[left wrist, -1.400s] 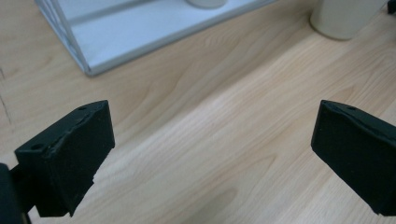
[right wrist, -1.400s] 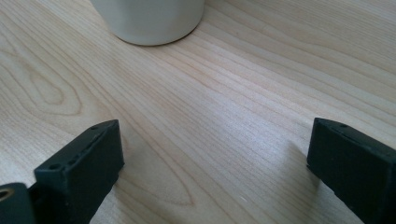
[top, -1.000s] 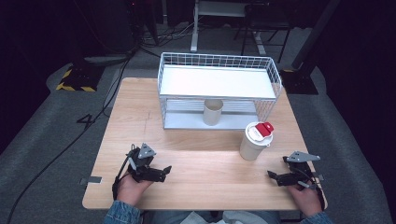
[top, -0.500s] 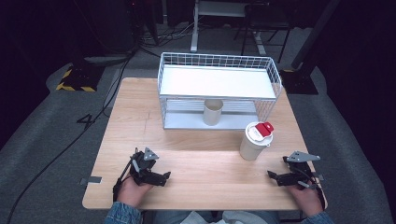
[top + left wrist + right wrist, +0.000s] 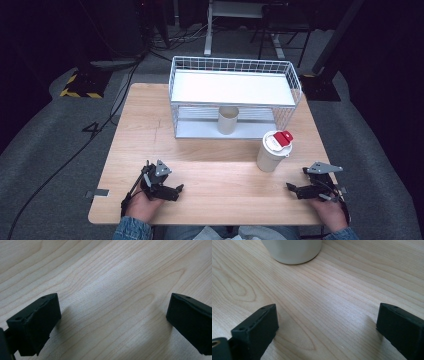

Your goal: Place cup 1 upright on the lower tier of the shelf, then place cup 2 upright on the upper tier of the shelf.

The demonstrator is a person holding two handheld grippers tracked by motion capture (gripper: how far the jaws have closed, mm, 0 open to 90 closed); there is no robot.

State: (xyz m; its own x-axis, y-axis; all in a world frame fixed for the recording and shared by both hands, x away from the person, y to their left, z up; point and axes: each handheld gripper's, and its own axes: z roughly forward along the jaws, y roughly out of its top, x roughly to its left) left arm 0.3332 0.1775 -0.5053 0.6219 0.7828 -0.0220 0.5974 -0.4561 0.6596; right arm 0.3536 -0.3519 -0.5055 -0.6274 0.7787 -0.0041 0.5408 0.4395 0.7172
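Observation:
A white cup with a white lid and red tab stands on the wooden table right of centre; its base shows at the top of the right gripper view. A beige paper cup stands on the lower shelf of a white wire rack at the back. My left gripper rests low on the table at the front left, open, with bare wood between its jaws. My right gripper rests at the front right, open and empty, a short way in front of the white cup.
The wire rack takes up the back half of the table. Bare wood lies between the two grippers along the front edge. Grey carpet, cables and a yellow-black striped block surround the table.
The left gripper has shifted slightly toward the front edge. The right gripper, cups and rack have not moved.

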